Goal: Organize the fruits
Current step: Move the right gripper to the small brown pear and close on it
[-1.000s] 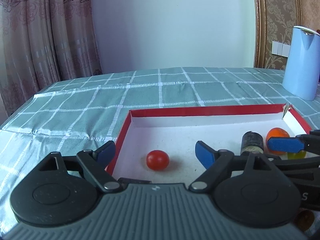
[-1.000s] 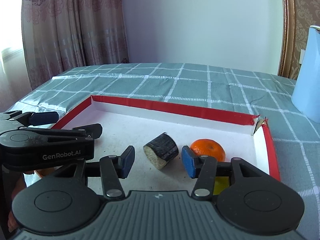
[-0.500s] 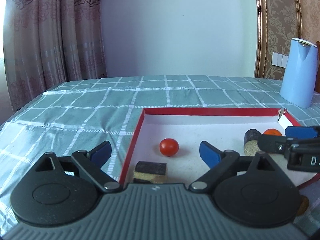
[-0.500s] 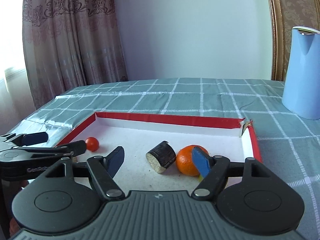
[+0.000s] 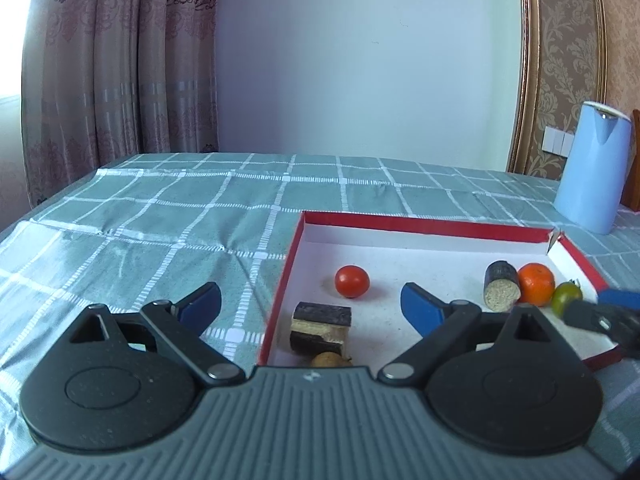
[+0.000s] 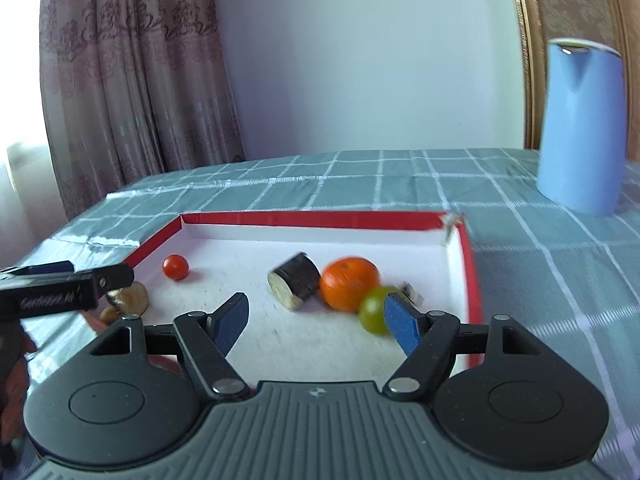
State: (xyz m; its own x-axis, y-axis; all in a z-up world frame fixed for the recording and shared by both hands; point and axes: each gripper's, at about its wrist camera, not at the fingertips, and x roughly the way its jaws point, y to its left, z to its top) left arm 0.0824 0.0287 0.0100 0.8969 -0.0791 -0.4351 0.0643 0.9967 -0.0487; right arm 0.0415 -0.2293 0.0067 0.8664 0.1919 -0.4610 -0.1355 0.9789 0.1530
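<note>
A red-rimmed white tray holds a red tomato, an orange, a green fruit, a dark cut cylinder, two stacked dark blocks and a small brown fruit. My left gripper is open and empty, held back over the tray's near left edge. My right gripper is open and empty; its right finger is beside the green fruit.
A light blue jug stands on the checked green tablecloth behind the tray's right corner. Curtains and a wall lie behind the table. Each gripper shows at the edge of the other's view.
Both grippers have pulled back and up from the tray. The stacked blocks, brown fruit and green fruit have come into view. Both stay open and empty.
</note>
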